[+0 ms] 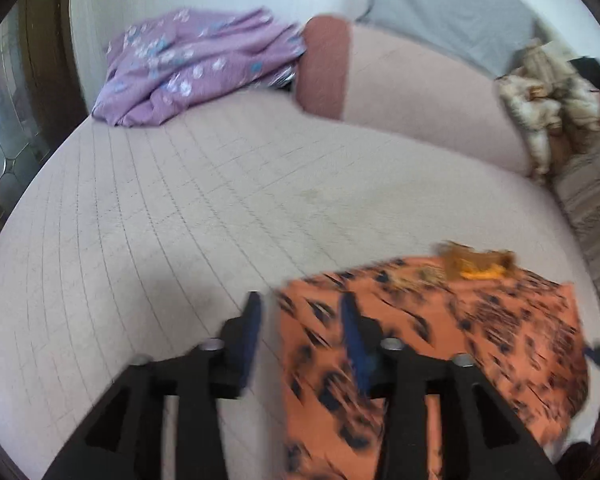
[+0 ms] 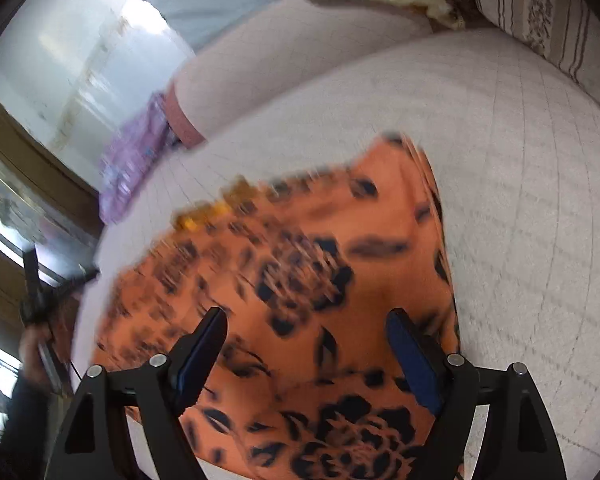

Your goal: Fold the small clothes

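Your left gripper [image 1: 298, 316] hangs above the near edge of the bed [image 1: 180, 208], its fingers partly apart with nothing between them; one blue pad [image 1: 252, 336] sits over bare quilted cover, the other over the left edge of the orange garment [image 1: 440, 328]. Whether that second pad touches cloth you cannot tell: the frame is blurred.

Your right gripper [image 2: 306, 320] is spread wide over the same orange garment [image 2: 300, 280], fingers clear of the fabric and holding nothing. The garment, orange with a dark floral print, lies flat on the cover near you, with a yellowish-brown trim [image 2: 216, 208] at its far edge.

Surroundings:
- A crumpled purple floral cloth [image 1: 196, 68] sits at the far left corner of the bed, well apart from the orange piece.
- A long pink bolster [image 1: 400, 92] with a darker red end runs along the back, just beside the purple cloth.
- A grey pillow [image 1: 452, 8] leans behind the bolster.
- A cream and brown heap of cloth [image 1: 540, 96] lies at the right end of the bolster.
- A striped cushion [image 2: 548, 32] stands at the far right.
- A dark wooden door with patterned glass [image 1: 8, 128] is off the left side.

In the right wrist view, your other hand [image 2: 36, 344] shows at the left edge, off the bed. Open cover lies between the orange garment and everything else.
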A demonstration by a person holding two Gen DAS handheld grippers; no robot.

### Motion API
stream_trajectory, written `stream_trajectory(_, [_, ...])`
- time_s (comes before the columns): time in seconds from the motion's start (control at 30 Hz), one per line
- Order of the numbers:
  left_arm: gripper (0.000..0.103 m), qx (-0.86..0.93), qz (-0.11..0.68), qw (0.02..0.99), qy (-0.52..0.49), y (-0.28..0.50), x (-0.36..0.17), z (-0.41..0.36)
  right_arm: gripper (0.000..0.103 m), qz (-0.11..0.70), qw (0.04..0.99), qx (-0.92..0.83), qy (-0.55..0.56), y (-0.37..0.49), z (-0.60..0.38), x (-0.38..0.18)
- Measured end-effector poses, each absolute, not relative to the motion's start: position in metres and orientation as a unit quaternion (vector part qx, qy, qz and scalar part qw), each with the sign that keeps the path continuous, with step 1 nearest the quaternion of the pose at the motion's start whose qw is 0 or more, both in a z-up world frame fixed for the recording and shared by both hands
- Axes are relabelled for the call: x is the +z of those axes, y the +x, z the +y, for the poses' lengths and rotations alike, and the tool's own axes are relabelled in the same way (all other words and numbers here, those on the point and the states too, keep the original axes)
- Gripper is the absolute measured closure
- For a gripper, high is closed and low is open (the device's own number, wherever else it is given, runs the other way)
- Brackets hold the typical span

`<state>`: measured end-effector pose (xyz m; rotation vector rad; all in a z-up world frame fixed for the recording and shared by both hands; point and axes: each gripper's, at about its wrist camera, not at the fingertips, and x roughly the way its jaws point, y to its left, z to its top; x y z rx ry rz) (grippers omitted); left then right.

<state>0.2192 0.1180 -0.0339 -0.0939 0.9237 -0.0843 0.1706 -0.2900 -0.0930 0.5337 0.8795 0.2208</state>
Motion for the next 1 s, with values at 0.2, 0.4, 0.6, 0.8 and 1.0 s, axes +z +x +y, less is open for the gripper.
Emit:
stream_trajectory(0.2, [0.042, -0.089, 0.439, 0.893, -0.051, 0.149, -0.033, 0.085, 0.019, 0.428, 0.835, 0.119, 0.324, 0.231, -0.332, -0.100])
stream_trajectory(0.4, [0.042, -0.085, 0.462, 0.879, -0.080, 0.103, -0.054, 0.082, 0.023, 0.359, 0.810, 0.024, 0.463, 0.212, -0.410, -0.109])
stream_trajectory(0.6, [0.042, -0.071, 0.450, 0.887, -0.083, 0.090, -0.051, 0.083, 0.023, 0.340, 0.836, 0.106, 0.417, 0.152, -0.361, -0.067])
stream_trajectory(0.8, [0.033, -0.045, 0.438, 0.895, -0.066, 0.086, -0.040, 0.079, 0.025, 0.437, 0.784, 0.153, 0.413, 0.120, -0.312, -0.130])
stream_trajectory(1.0, [0.033, -0.027, 0.439, 0.895, -0.071, 0.073, -0.036, 0.087, 0.026, 0.380, 0.798, 0.092, 0.459, 0.079, -0.339, -0.108])
